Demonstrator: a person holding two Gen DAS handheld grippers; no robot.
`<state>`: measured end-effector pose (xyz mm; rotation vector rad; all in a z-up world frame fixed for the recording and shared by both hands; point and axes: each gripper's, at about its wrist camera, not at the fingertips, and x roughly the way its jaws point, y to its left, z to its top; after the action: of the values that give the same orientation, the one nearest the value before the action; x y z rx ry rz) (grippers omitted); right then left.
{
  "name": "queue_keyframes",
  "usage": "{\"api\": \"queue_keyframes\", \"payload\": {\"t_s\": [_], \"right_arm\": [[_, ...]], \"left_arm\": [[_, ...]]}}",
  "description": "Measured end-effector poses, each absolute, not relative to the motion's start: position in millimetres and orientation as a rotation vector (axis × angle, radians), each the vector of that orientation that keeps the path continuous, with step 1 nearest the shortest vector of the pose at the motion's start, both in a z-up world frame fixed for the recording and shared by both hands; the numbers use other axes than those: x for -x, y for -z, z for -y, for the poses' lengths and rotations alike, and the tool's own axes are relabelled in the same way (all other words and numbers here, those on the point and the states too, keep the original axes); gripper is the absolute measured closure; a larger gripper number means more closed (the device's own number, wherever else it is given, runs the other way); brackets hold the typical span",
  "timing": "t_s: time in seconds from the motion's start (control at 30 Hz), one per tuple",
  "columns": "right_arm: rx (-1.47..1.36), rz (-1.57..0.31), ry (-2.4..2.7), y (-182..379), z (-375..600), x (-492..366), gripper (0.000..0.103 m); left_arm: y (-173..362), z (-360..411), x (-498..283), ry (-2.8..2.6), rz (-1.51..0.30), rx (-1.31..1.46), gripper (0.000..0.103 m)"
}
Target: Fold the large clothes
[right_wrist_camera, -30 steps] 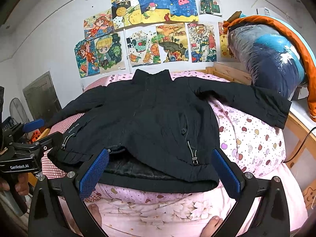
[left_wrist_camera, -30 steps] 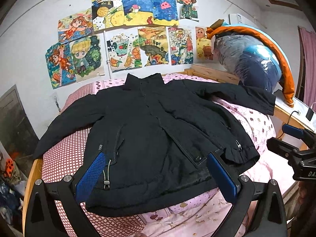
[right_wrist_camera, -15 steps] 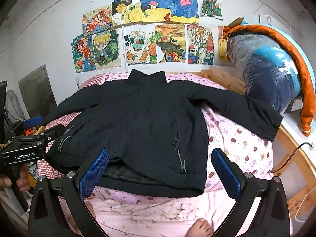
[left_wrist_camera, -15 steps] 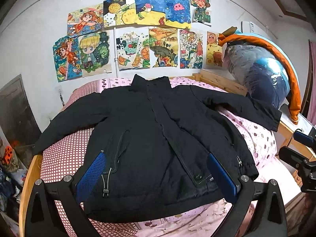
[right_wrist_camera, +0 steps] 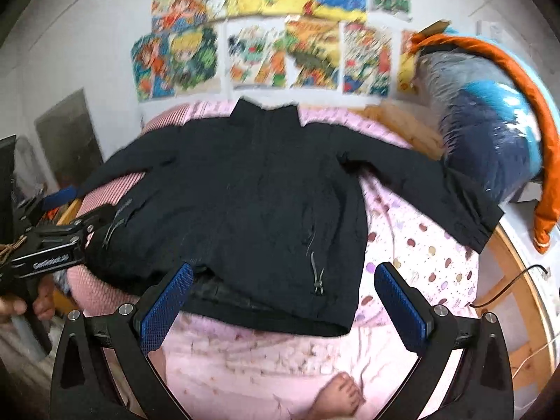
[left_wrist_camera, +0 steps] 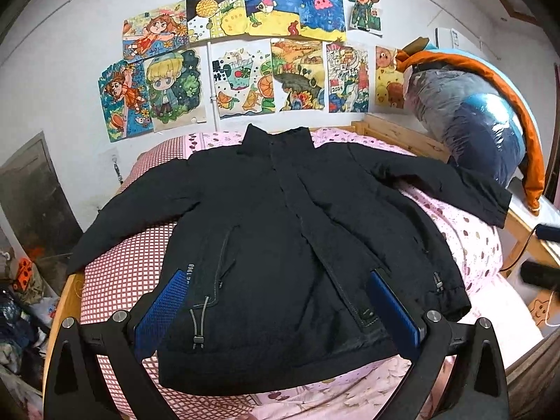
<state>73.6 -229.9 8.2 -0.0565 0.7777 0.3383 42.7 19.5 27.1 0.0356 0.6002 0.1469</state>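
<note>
Across mid-frame lies the jacket (left_wrist_camera: 280,245), spread flat for folding — left tongs (left_wrist_camera: 280,309) and right tongs (right_wrist_camera: 283,309) gaping, empty, hovering above its hem.

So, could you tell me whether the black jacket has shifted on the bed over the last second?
No. The black jacket still lies spread flat, collar toward the drawings on the wall; only the cameras moved.
</note>
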Motion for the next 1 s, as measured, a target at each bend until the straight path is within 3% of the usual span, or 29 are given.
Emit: {"api": "queue_keyframes", "payload": {"t_s": [0.3, 0.43, 0.57, 0.73, 1.0], "right_arm": [[0.022, -0.838, -0.246, -35.4, 292.3, -158.5, 0.001], [-0.162, -0.972, -0.152, -6.3, 352.9, -213.4, 0.001], [-0.221, -0.975, 0.006, 32.2, 398.8, -232.6, 0.001], [-0.567, -1.026, 0.147, 104.8, 457.3, -246.6, 0.001], [-0.805, -0.887, 0.297, 169.2, 497.7, -270.6, 0.001]], "left_arm": [[-41.0, -29.5, -72.9, -0.199, -0.653, -0.077, 0.0], [-40.8, -42.5, -96.3, -0.212, -0.697, -0.073, 0.0], [-39.2, -51.5, -122.6, -0.23, -0.71, -0.043, 0.0], [-38.5, -44.2, -173.0, -0.222, -0.695, -0.023, 0.0], [-32.9, 2.5, -262.9, -0.112, -0.671, -0.022, 0.0]]}}
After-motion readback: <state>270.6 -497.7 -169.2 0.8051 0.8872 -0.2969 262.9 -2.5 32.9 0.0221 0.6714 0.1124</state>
